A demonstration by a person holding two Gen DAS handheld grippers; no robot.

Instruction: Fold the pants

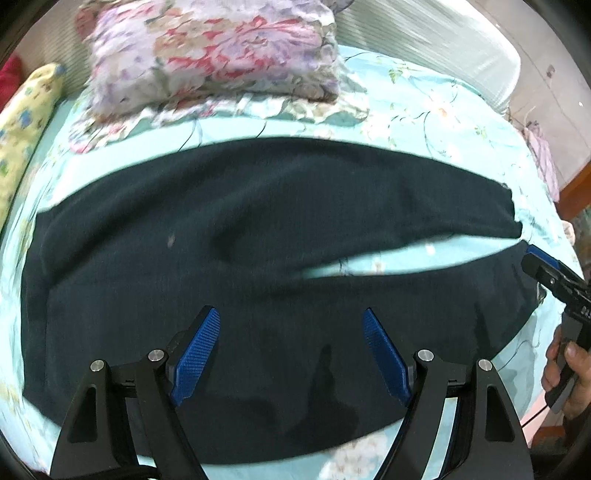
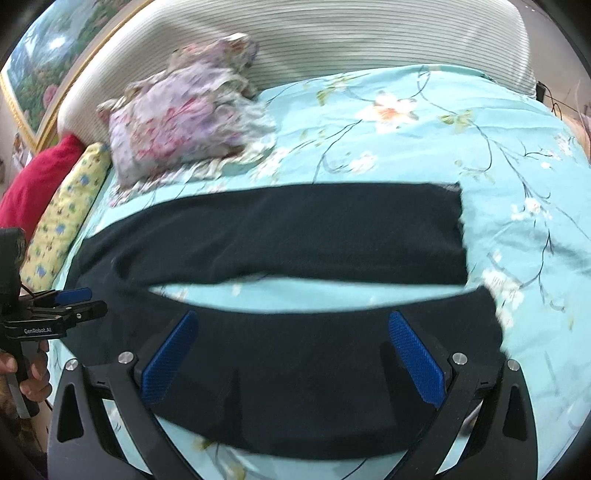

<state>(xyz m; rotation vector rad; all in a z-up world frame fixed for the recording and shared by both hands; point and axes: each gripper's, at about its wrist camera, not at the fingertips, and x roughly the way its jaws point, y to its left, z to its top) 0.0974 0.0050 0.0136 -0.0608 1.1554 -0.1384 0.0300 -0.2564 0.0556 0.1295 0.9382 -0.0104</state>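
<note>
Dark navy pants point(image 1: 221, 240) lie flat on the bed, waist at the left, both legs running right with a narrow gap of sheet between them. They also show in the right wrist view point(image 2: 295, 229). My left gripper point(image 1: 291, 321) is open and empty, above the near leg close to the waist. My right gripper point(image 2: 291, 325) is open and empty, above the near leg toward its hem. The right gripper shows at the right edge of the left wrist view point(image 1: 546, 269); the left gripper shows at the left edge of the right wrist view point(image 2: 70, 306).
A light blue floral bedsheet point(image 2: 406, 122) covers the bed. A folded floral quilt point(image 1: 214, 55) lies behind the pants. A yellow pillow point(image 1: 22, 122) and a red cushion point(image 2: 33, 181) lie at the left. A striped padded headboard point(image 2: 332, 33) stands behind.
</note>
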